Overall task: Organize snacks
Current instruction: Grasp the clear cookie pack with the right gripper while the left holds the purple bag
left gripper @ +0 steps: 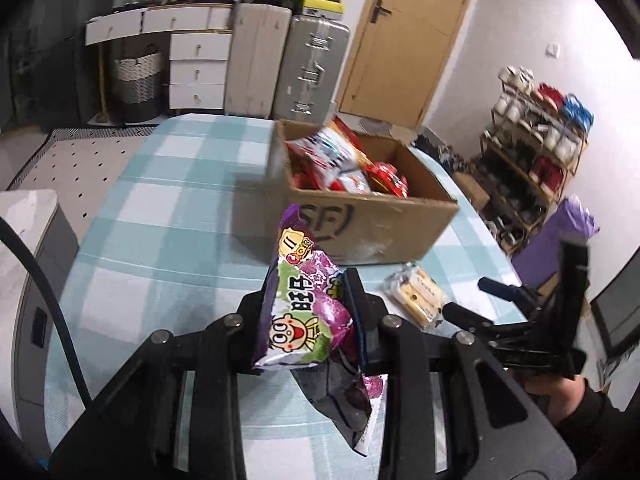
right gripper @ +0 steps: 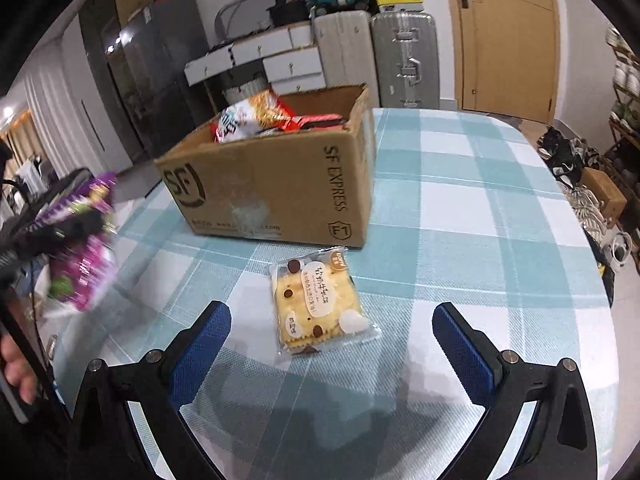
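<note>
My left gripper [left gripper: 310, 300] is shut on a purple snack bag [left gripper: 304, 300] and holds it above the table, in front of the cardboard box [left gripper: 380, 224]. The box holds several red and white snack packs [left gripper: 344, 164]. In the right wrist view the box [right gripper: 280, 184] stands ahead, and a yellow cracker packet [right gripper: 320, 304] lies flat on the checked tablecloth between it and my right gripper [right gripper: 332, 320], which is open and empty just behind the packet. The purple bag shows blurred at far left [right gripper: 80, 240]. The cracker packet also shows in the left wrist view [left gripper: 416, 296].
The table [right gripper: 480, 220] has a blue and white checked cloth. Behind it stand suitcases [left gripper: 312, 64], white drawers [left gripper: 196, 64], a laundry basket [left gripper: 136, 80] and a wooden door [left gripper: 408, 36]. A shoe rack [left gripper: 532, 148] stands at right.
</note>
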{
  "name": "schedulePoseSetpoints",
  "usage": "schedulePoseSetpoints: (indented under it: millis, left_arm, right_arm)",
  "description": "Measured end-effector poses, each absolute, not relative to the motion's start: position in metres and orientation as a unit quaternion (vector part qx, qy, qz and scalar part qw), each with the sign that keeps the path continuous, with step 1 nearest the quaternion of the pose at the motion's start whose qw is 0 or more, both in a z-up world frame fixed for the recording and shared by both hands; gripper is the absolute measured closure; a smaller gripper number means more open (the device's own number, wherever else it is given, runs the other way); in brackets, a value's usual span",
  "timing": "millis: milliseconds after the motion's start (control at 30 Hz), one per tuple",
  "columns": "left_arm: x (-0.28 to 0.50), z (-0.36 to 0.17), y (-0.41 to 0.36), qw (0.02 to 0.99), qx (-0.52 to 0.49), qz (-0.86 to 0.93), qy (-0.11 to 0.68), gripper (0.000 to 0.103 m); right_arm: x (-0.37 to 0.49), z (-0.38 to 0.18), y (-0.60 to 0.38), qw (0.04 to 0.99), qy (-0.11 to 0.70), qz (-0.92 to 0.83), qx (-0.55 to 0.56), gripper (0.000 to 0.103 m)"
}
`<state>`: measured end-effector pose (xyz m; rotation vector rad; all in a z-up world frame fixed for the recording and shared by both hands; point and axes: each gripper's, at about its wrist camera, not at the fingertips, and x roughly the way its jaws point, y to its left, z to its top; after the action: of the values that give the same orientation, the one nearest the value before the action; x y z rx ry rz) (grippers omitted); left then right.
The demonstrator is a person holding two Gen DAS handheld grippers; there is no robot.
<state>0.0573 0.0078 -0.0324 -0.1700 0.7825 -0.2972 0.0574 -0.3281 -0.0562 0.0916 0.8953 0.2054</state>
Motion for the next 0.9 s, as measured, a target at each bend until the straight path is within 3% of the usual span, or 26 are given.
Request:
schedulePoseSetpoints:
  millis: [300,367,433,567,733,900]
  left_arm:
    - [0.050,-0.032,0.044,0.909,-0.106,-0.130,0.383,0.076]
    - [0.052,-0.034,0.041,0.909,-0.102,-0.128,0.384,0.076]
    - [0.053,-0.036,0.036,0.909,-0.095,-0.129,0.385,0.076]
    - [0.056,-0.040,0.025,0.909,-0.079,-0.128,0.389,0.076]
    - [0.058,-0.042,0.025,0.908,-0.081,-0.123,0.392,0.076]
    - [0.057,-0.041,0.024,0.913,-0.071,-0.106,0.387,0.076]
  right_arm:
    - [0.092,-0.084,-0.300,0.879,0.465,0.103,-0.024,0.002]
    - [0.099,-0.090,-0.297,0.874,0.474,0.104,-0.026,0.005]
    - [0.103,-0.096,-0.294,0.868,0.484,0.109,-0.024,0.022]
    - [0.102,-0.097,-0.289,0.871,0.476,0.109,-0.046,0.026]
    - [0.097,-0.096,-0.291,0.876,0.469,0.103,-0.051,0.043]
    - [0.092,-0.097,-0.290,0.878,0.465,0.100,-0.054,0.043]
